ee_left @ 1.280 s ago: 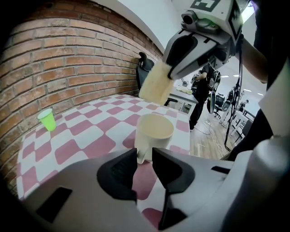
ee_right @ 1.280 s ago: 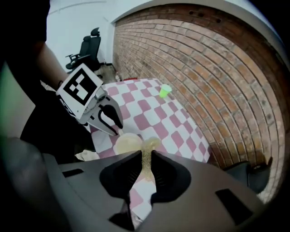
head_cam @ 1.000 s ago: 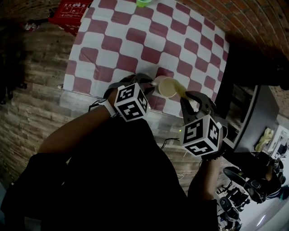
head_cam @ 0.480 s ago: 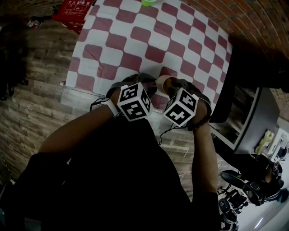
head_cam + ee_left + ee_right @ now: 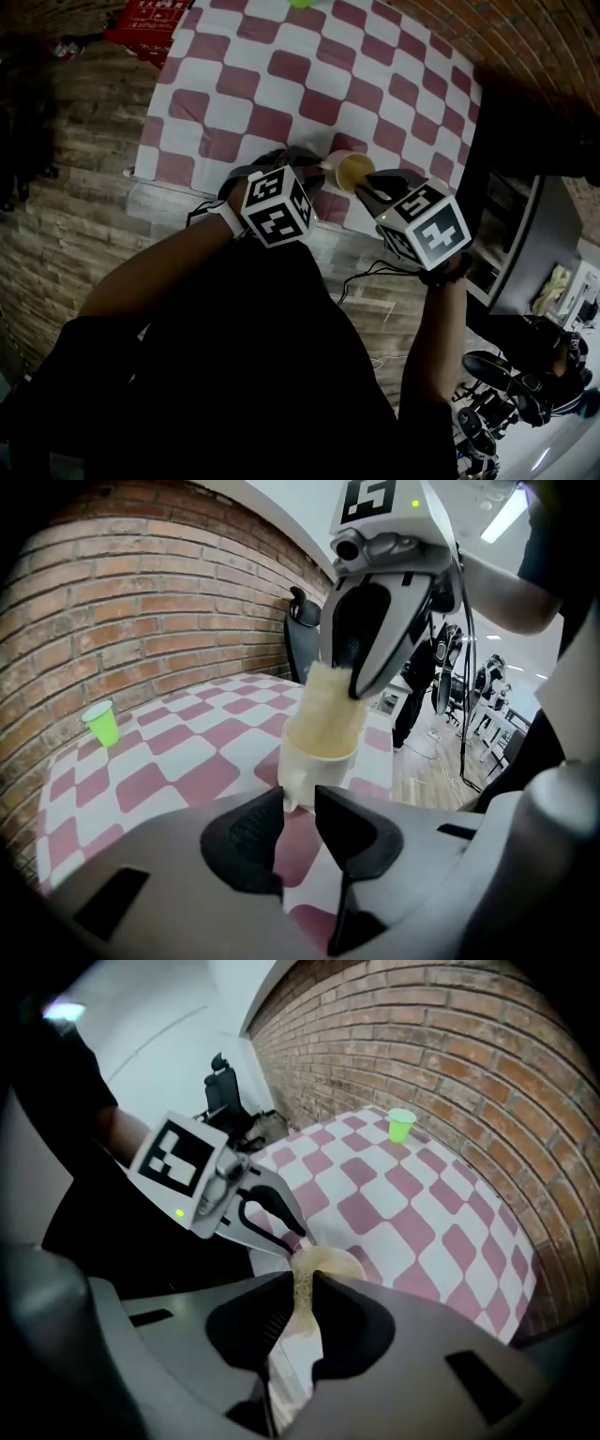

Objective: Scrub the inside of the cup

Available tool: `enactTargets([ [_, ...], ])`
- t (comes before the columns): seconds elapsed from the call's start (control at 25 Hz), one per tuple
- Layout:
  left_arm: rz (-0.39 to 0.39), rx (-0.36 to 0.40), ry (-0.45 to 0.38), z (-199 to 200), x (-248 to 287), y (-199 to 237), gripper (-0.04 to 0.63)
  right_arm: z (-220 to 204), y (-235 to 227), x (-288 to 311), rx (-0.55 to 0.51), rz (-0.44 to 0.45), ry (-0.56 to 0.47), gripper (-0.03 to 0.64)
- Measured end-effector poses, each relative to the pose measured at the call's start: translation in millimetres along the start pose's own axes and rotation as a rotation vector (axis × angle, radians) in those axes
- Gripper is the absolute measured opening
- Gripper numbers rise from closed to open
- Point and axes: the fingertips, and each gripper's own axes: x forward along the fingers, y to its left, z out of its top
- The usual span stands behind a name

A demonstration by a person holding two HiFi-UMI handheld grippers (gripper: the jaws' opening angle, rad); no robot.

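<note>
A cream cup (image 5: 351,172) stands near the front edge of the checkered table (image 5: 281,84). My left gripper (image 5: 314,173) is shut on the cup's handle (image 5: 292,794); in the left gripper view its jaws pinch that handle just below the cup (image 5: 319,759). My right gripper (image 5: 367,190) is shut on a yellow sponge (image 5: 334,705), whose lower end sits inside the cup. In the right gripper view the sponge (image 5: 302,1302) runs between the jaws down into the cup (image 5: 330,1264). The cup's bottom is hidden by the sponge.
A small green cup (image 5: 300,4) stands at the table's far edge by the brick wall (image 5: 141,592). A red box (image 5: 150,21) lies on the floor left of the table. Office chairs and equipment stand at the right (image 5: 525,375).
The right gripper swung in from the lower right to the cup, then tilted back rightward with the sponge now dipping into the cup. The left gripper kept its hold on the handle.
</note>
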Motion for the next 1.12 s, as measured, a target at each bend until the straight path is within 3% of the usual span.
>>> enactTargets([
  [0.12,-0.003,-0.003,0.001,-1,0,0,0.114,11,10,-34,0.074,0.061,-0.148,0.071],
  [0.2,-0.005,-0.003,0.003,-1,-1,-2,0.114,13,7,-52,0.104,0.047,-0.213,0.071],
  [0.4,-0.009,-0.001,0.012,-4,-2,-5,0.114,-5,-16,-45,0.012,-0.106,-0.089,0.071],
  [0.52,-0.009,0.004,0.01,-2,-3,-6,0.114,-6,-10,-25,-0.046,-0.13,-0.023,0.071],
  [0.68,-0.004,0.001,0.007,-3,-5,-5,0.114,-14,-15,12,-0.047,-0.189,0.08,0.071],
  [0.88,-0.011,0.008,0.008,-2,-5,-10,0.114,-17,-22,57,0.054,-0.156,0.088,0.071],
  [1.12,-0.024,0.021,0.009,-4,-5,-16,0.114,-5,-9,40,0.181,-0.032,-0.05,0.071],
])
